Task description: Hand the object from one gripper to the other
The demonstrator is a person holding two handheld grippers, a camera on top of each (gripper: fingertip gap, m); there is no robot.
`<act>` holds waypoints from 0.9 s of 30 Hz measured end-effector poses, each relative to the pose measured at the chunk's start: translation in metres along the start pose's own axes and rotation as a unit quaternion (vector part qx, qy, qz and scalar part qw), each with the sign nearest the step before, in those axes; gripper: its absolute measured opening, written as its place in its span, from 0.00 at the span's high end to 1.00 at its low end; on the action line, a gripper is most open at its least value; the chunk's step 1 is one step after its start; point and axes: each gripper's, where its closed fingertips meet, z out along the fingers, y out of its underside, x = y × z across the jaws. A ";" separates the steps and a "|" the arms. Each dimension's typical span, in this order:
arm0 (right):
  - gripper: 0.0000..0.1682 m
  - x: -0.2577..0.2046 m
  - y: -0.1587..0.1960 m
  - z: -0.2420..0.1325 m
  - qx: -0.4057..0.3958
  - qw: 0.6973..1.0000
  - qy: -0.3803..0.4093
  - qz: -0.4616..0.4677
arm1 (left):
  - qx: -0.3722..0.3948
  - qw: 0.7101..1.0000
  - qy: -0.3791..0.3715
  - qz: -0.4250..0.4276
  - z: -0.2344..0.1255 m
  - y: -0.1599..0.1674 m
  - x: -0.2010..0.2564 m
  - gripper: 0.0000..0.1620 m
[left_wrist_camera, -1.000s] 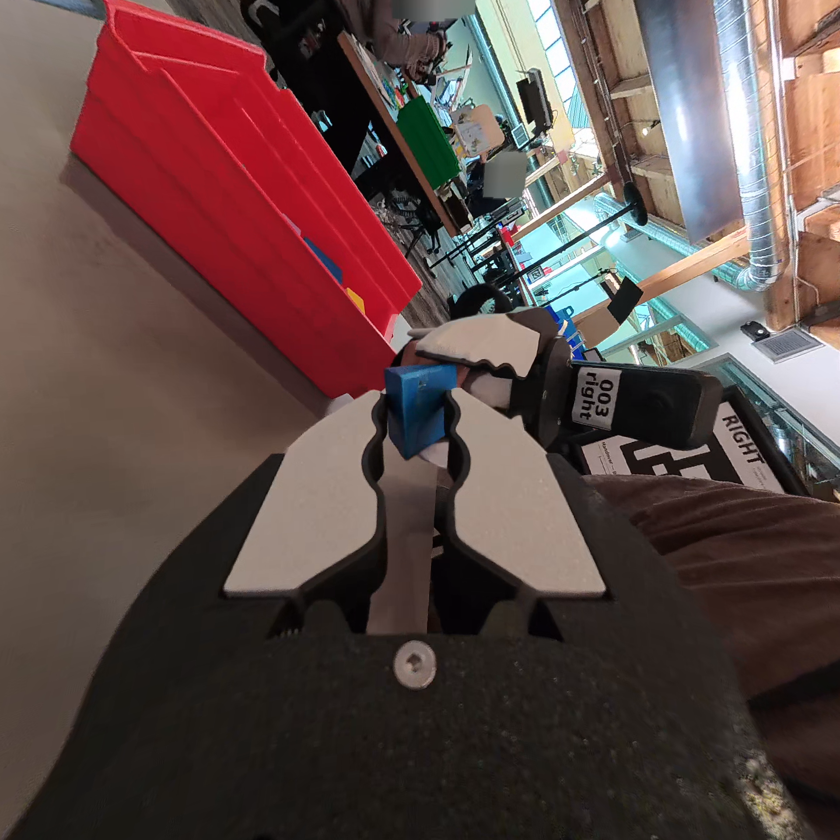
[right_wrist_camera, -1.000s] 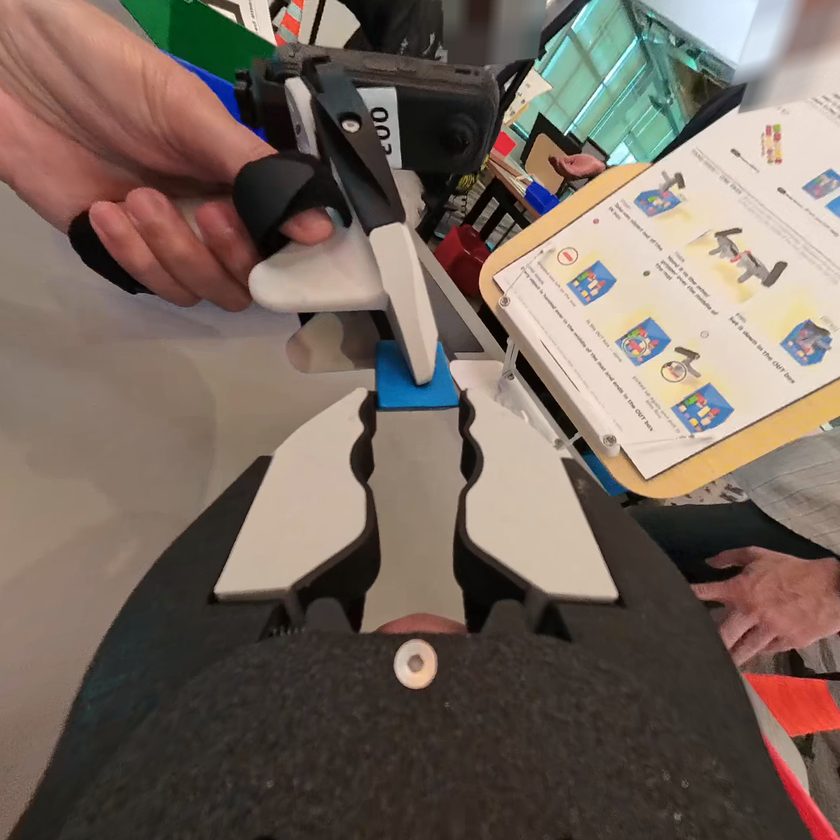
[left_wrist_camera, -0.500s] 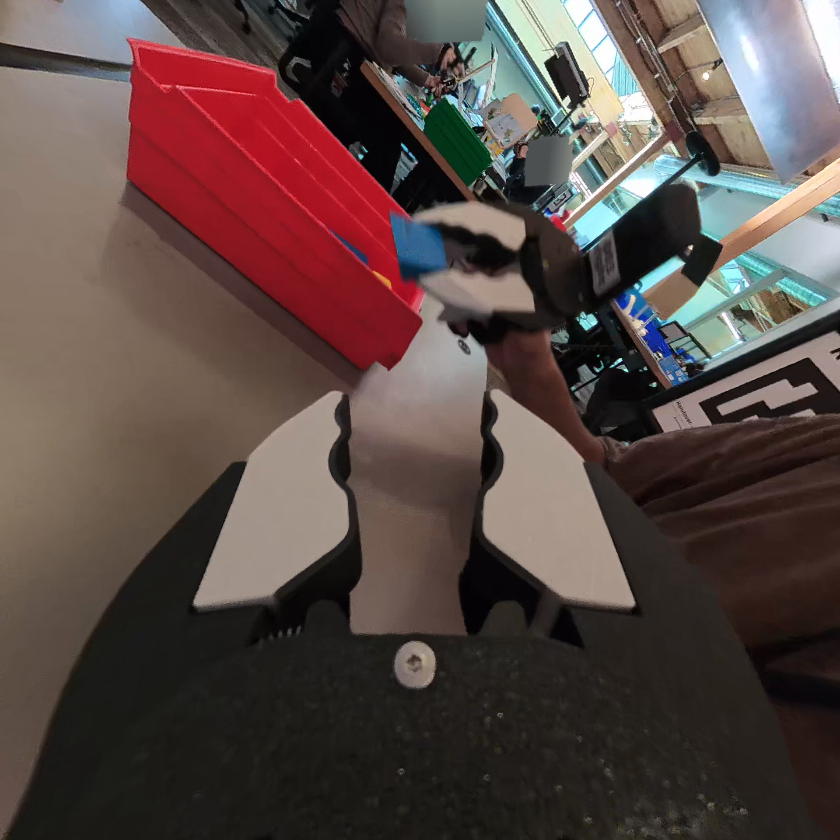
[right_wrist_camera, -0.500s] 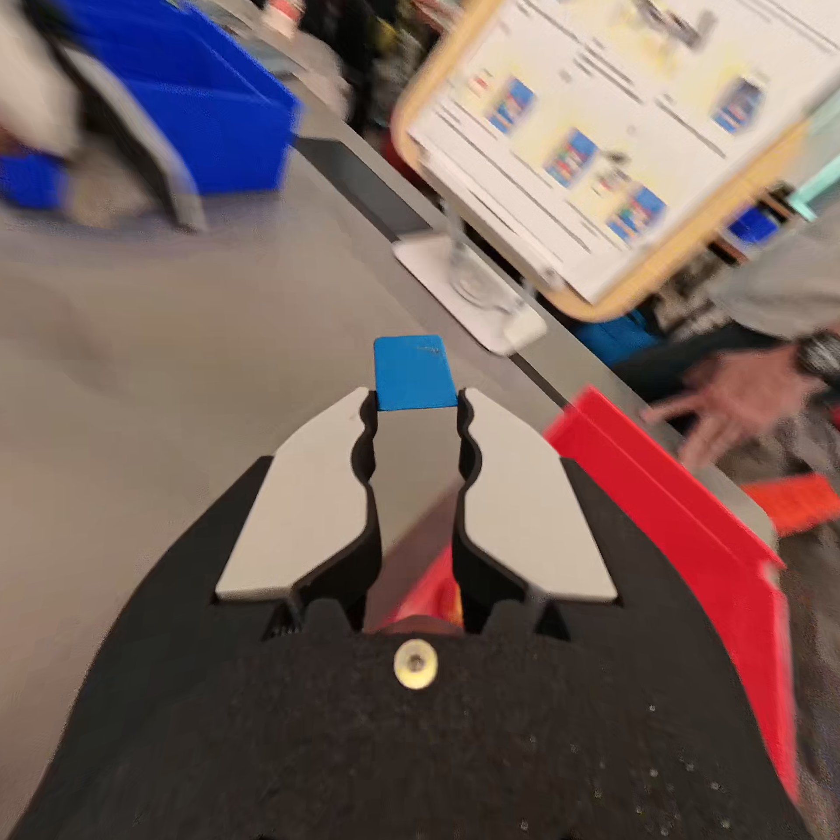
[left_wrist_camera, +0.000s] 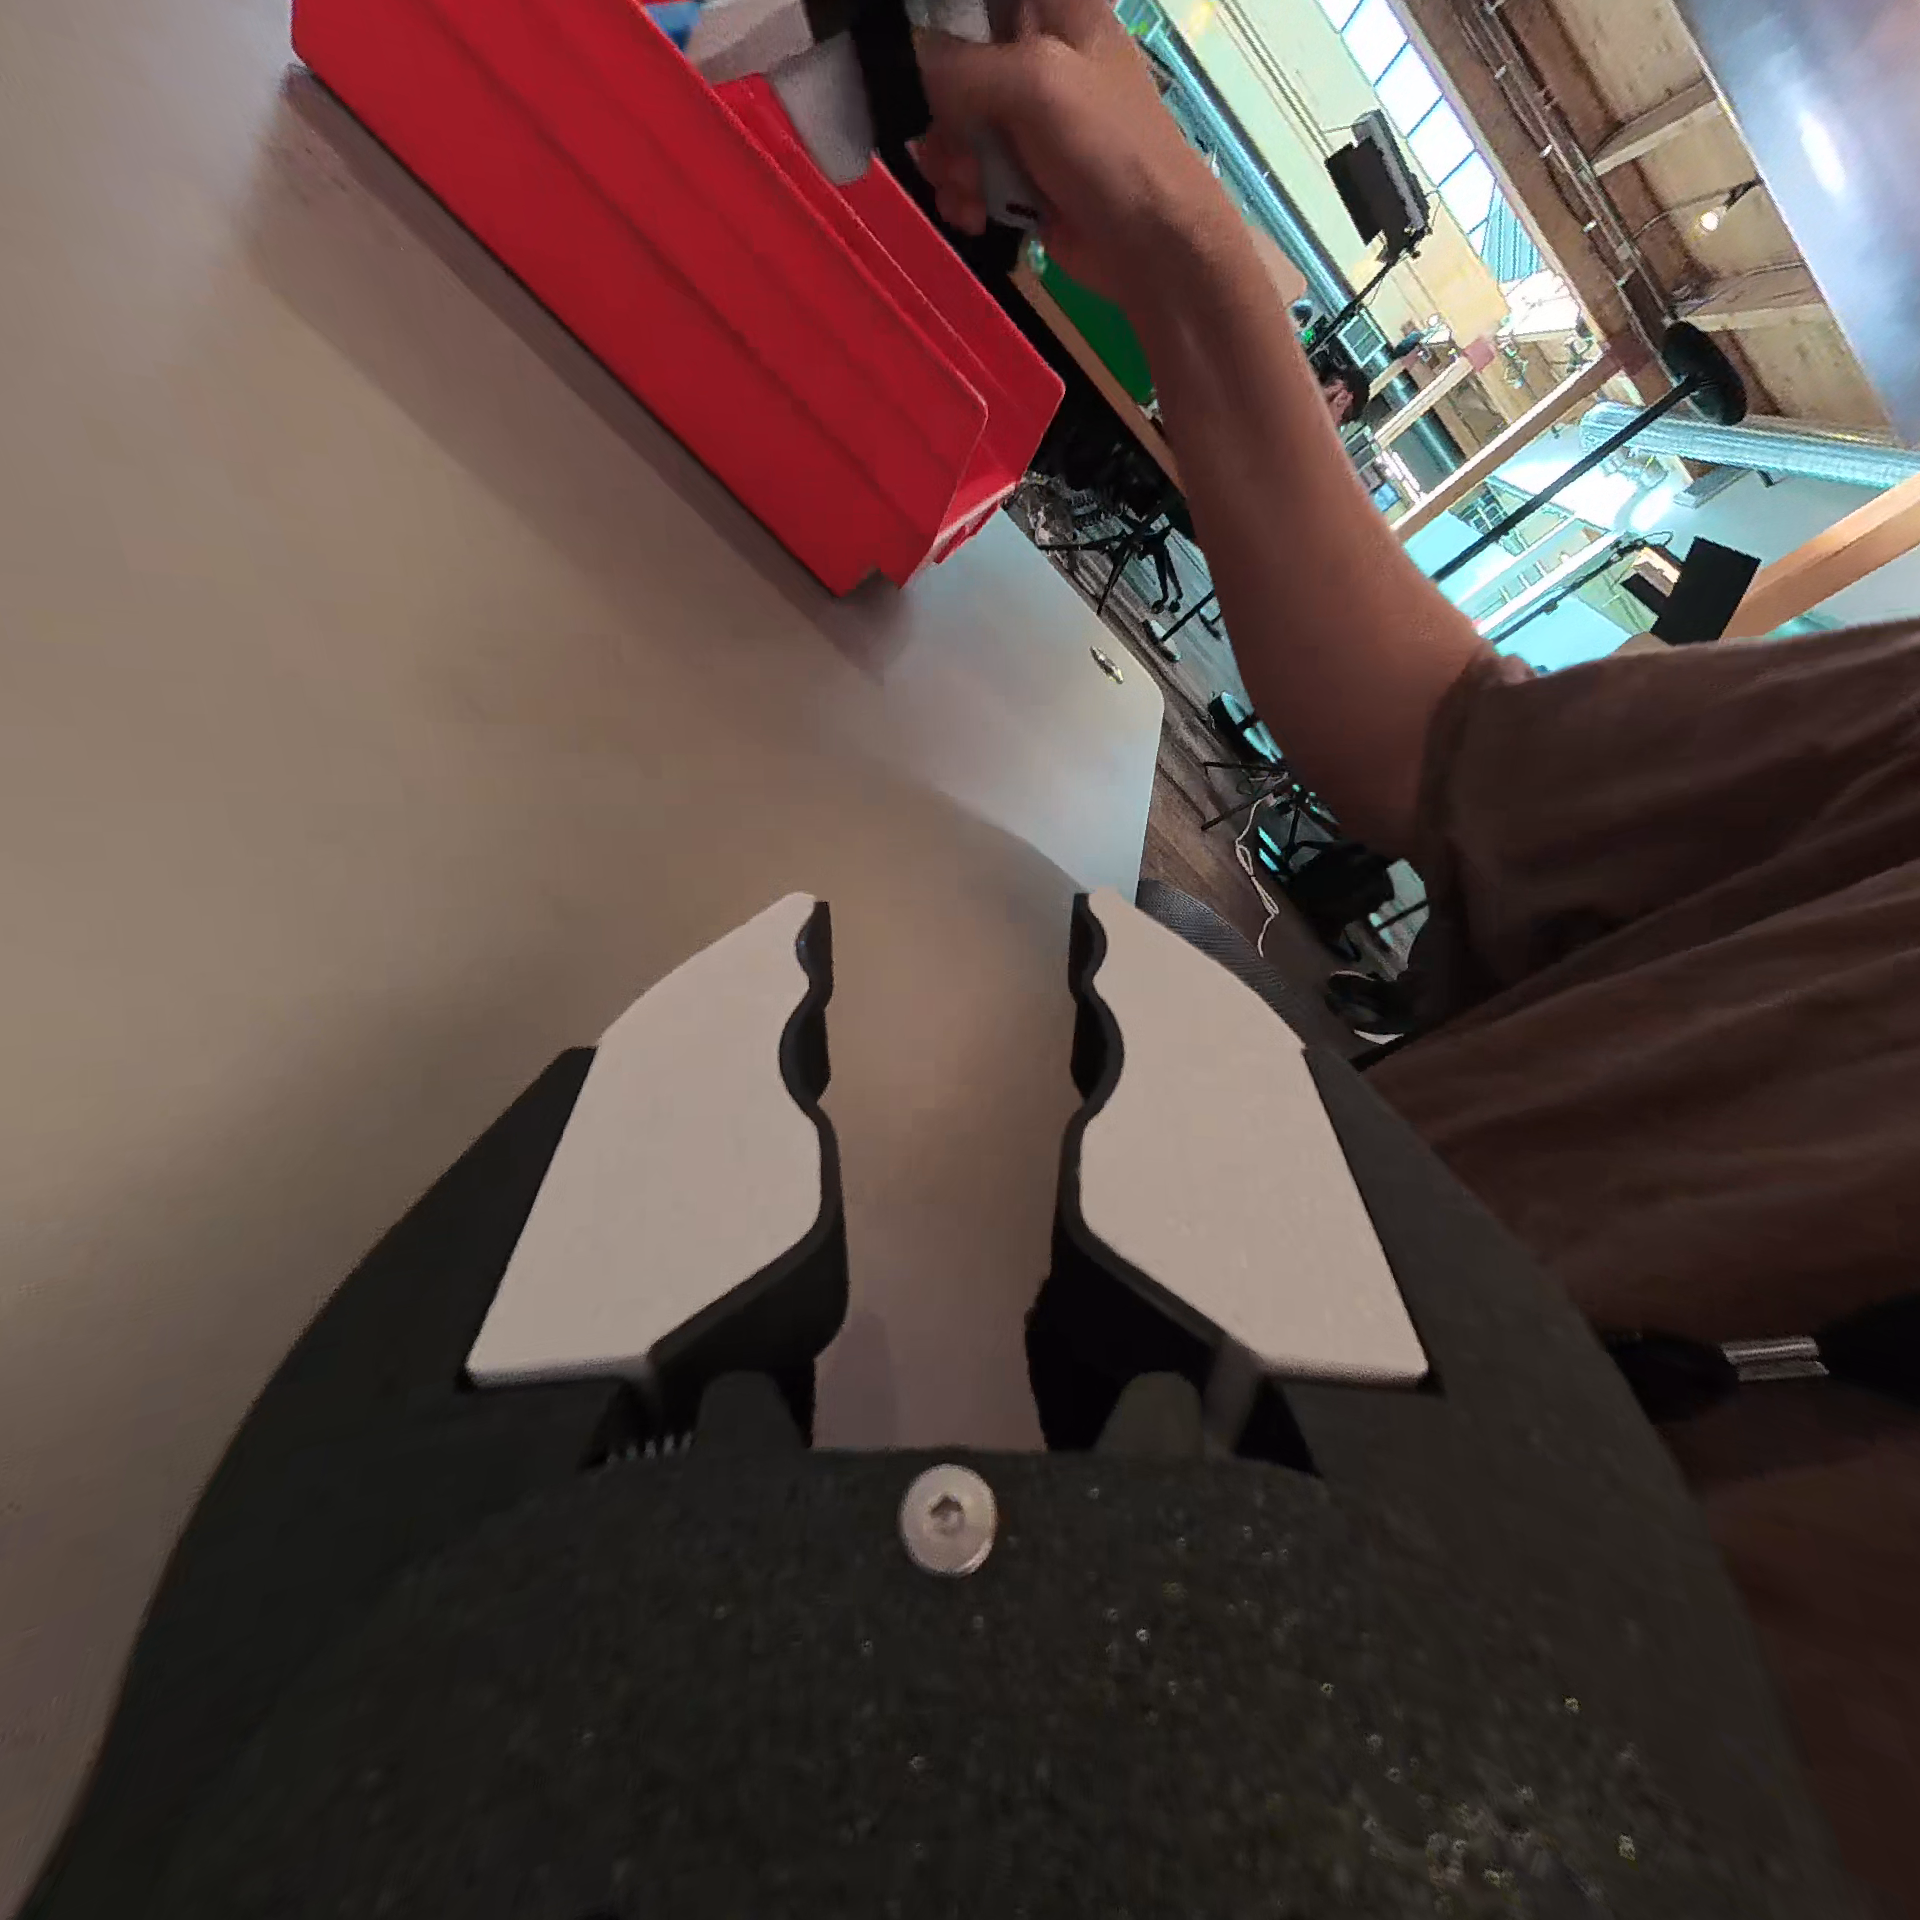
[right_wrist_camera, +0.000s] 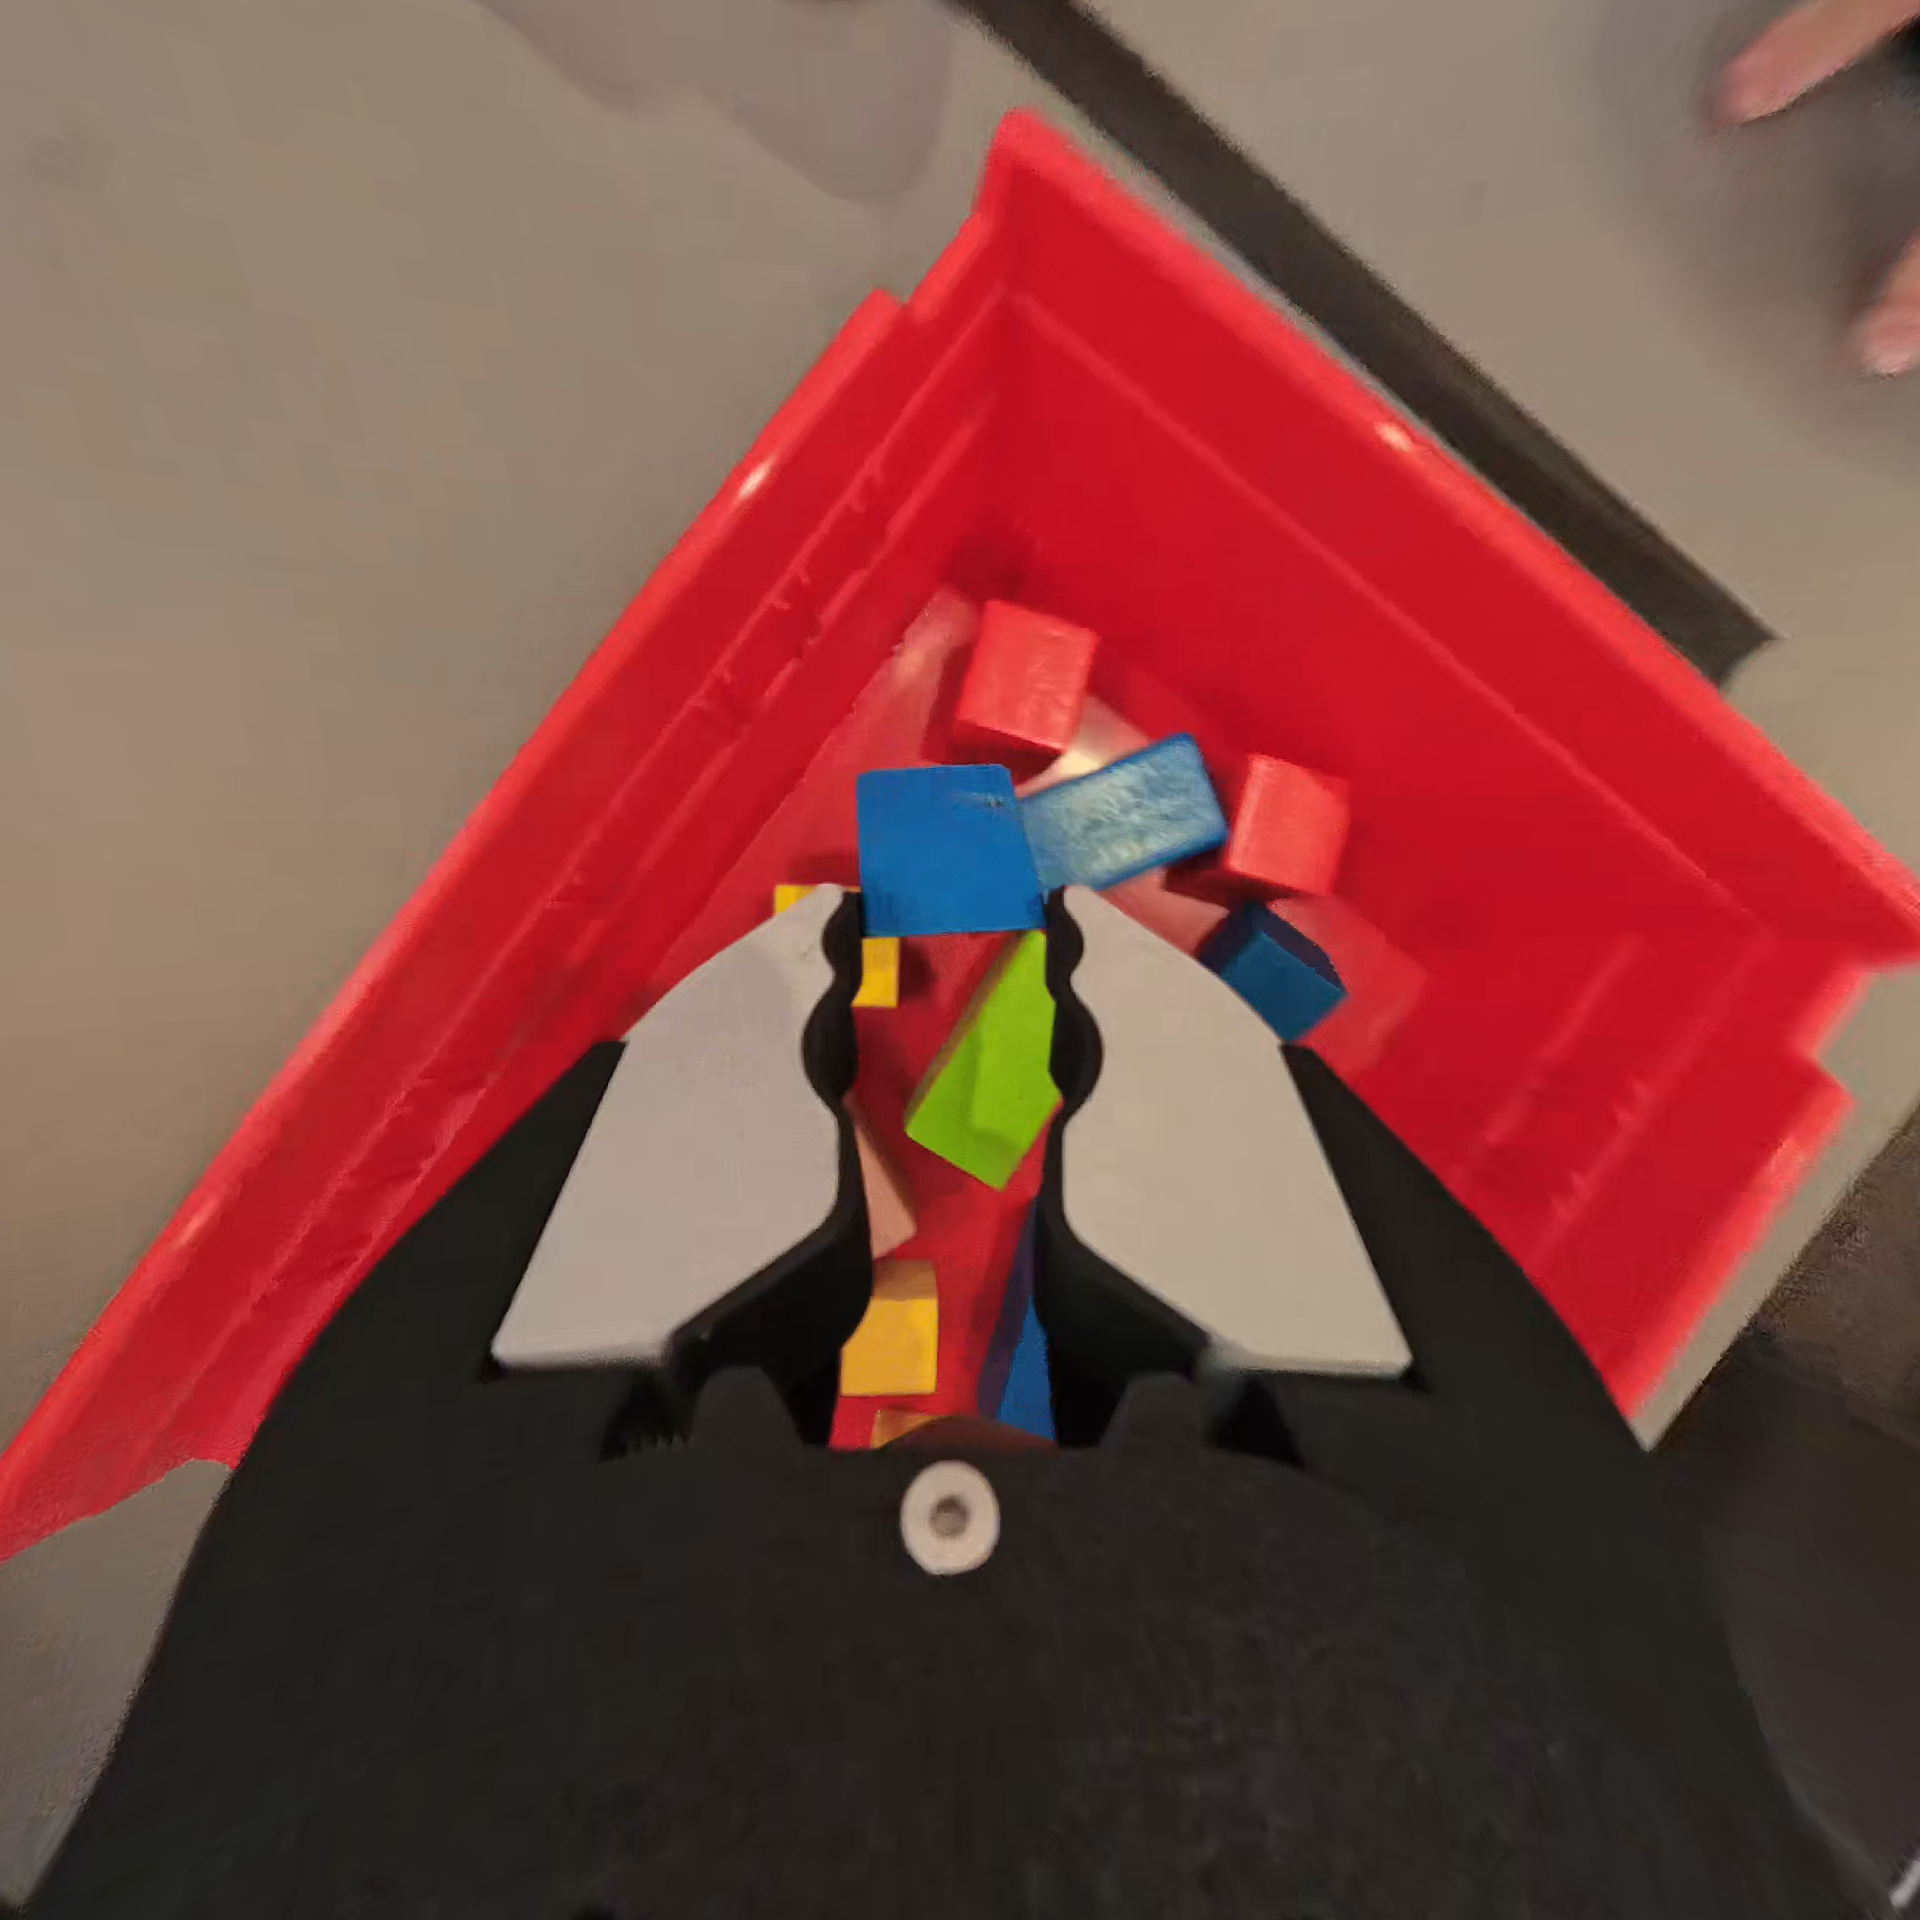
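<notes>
My right gripper (right_wrist_camera: 951, 914) is clamped on the blue block (right_wrist_camera: 948, 847), pinched at the very fingertips, and I'm holding it right over the open red bin (right_wrist_camera: 1455, 582), looking straight down into it. My left gripper (left_wrist_camera: 948, 925) is empty, jaws spread apart, with only bare grey table (left_wrist_camera: 312, 779) showing between them, well away from the bin. Going by that, I'd call the handover itself done: the block sits in one gripper alone and the other has nothing. What's left, as I judge it, is only the drop, letting the block fall in among the others. Down there I see two red cubes (right_wrist_camera: 1023, 675), a long blue plank (right_wrist_camera: 1122, 810), a darker blue wedge (right_wrist_camera: 1268, 971), a green wedge (right_wrist_camera: 987, 1070) and a couple of yellow pieces (right_wrist_camera: 888, 1345), all loose on the bin floor. From the left view the same bin (left_wrist_camera: 727, 312) stands at the far end of the table, with my right hand (left_wrist_camera: 1049, 135) up over its rim. This shot is blurred, so I can't say how high the block hangs. As for writing: nothing legible on block, bin or grippers, no brand or label that I can make out.
</notes>
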 end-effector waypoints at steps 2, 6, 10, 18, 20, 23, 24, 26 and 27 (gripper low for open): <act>0.80 -0.009 -0.002 0.018 -0.040 0.999 -0.025 -0.021 | -0.005 1.000 -0.003 0.002 -0.002 0.002 -0.003 0.73; 0.80 -0.015 0.003 0.041 -0.114 0.990 -0.046 -0.062 | -0.003 1.000 -0.012 0.001 -0.006 0.003 -0.008 0.74; 0.80 -0.017 0.009 0.055 -0.167 0.981 -0.072 -0.073 | 0.001 1.000 -0.009 -0.005 -0.007 0.002 -0.008 0.74; 0.80 -0.009 0.020 0.069 -0.214 0.970 -0.052 -0.105 | -0.007 1.000 -0.021 0.003 -0.004 0.005 -0.011 0.74; 0.80 -0.007 0.020 0.071 -0.215 0.970 -0.052 -0.102 | -0.010 1.000 -0.022 0.003 -0.004 0.005 -0.012 0.74; 0.80 -0.006 0.022 0.070 -0.216 0.970 -0.057 -0.097 | -0.012 1.000 -0.019 -0.001 -0.002 0.007 -0.011 0.74; 0.80 -0.006 0.022 0.070 -0.213 0.970 -0.056 -0.099 | -0.012 1.000 -0.019 -0.001 -0.002 0.007 -0.011 0.74; 0.80 -0.006 0.021 0.070 -0.204 0.972 -0.054 -0.100 | -0.013 1.000 -0.020 0.001 -0.002 0.007 -0.011 0.74; 0.79 -0.006 0.021 0.069 -0.199 0.974 -0.053 -0.098 | -0.013 1.000 -0.020 0.001 -0.003 0.007 -0.012 0.74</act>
